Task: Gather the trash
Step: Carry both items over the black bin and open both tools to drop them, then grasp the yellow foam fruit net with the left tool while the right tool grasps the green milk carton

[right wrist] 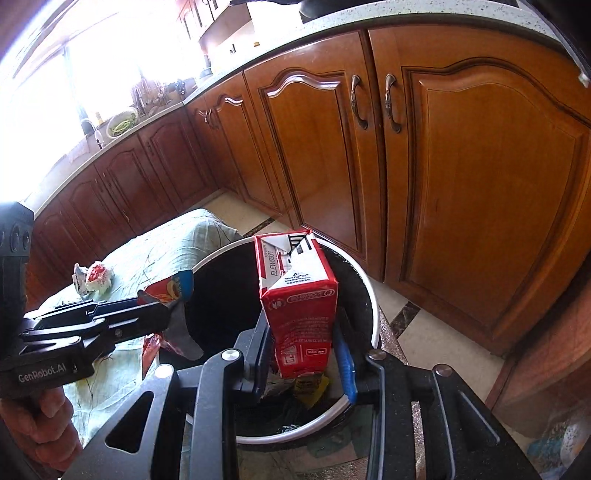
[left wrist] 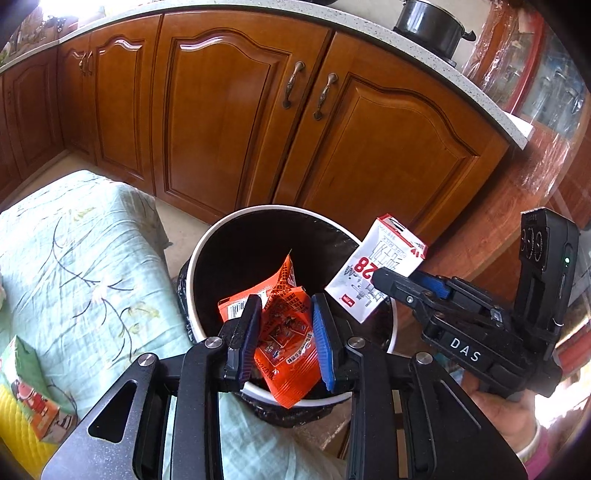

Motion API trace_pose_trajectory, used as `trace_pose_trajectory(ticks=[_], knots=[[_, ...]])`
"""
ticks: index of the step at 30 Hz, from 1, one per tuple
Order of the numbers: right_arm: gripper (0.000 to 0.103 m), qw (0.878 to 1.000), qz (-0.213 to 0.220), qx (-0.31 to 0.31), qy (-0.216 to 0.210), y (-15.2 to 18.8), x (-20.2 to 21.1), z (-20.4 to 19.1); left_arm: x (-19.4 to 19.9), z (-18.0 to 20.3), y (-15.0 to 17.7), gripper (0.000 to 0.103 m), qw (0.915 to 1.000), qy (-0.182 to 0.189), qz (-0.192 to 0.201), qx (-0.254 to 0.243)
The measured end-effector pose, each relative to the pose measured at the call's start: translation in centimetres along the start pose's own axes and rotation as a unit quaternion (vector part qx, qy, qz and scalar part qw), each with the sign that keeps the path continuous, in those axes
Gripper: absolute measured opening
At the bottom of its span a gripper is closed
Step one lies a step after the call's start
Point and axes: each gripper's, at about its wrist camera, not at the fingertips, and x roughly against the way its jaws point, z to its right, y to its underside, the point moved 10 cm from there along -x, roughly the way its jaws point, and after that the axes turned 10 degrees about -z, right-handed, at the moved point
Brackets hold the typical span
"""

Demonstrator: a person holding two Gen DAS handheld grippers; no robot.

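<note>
A round trash bin [left wrist: 195, 258] with a white rim and black liner stands on the floor below both grippers. My left gripper [left wrist: 285, 299] is shut on a crinkled orange snack wrapper [left wrist: 288, 347], which hangs over the bin's near rim. My right gripper [right wrist: 301, 321] is shut on a red-and-white milk carton [right wrist: 299, 306], held upright over the bin [right wrist: 373, 306]. In the left wrist view the right gripper [left wrist: 399, 280] and its carton [left wrist: 373, 269] sit over the bin's right rim. In the right wrist view the left gripper [right wrist: 162, 310] and the wrapper [right wrist: 166, 291] are at the bin's left rim.
A table with a green floral cloth [left wrist: 74, 258] stands left of the bin; a green and yellow box [left wrist: 26, 387] and a crumpled wrapper [right wrist: 94, 278] lie on it. Wooden cabinets [left wrist: 221, 110] run close behind the bin. A black pot [left wrist: 428, 22] sits on the counter.
</note>
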Motion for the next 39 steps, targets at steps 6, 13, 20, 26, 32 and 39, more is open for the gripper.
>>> trace_pose_trajectory(ticks=[6,13,20,26,32,39], knots=[[0.043,1.000,0.010,-0.022,-0.005,0.2,0.6,0.8,0.3,0.3,0.5,0.053,1.0000,-0.002,0.006,-0.006],[0.048,0.999,0.025,-0.040,-0.023,1.4,1.8,0.4,1.5,-0.8,2.5,0.053,0.9997,0.005,0.018,0.017],[0.083,0.995,0.044,-0.055,-0.067,3.8,2.6,-2.7,4.4,-3.4,6.8,0.053,0.9980,0.004,0.035,0.053],[0.087,0.993,0.035,-0.046,-0.104,5.7,2.4,-6.9,7.5,-6.4,10.9,0.053,0.9948,-0.004,0.047,0.090],[0.087,0.991,0.022,-0.026,-0.132,7.1,2.3,-10.8,10.6,-9.7,13.7,0.053,0.9896,-0.017,0.062,0.128],[0.087,0.989,0.003,0.000,-0.151,8.7,1.3,-14.8,12.8,-14.2,16.9,0.055,0.9813,-0.041,0.070,0.175]])
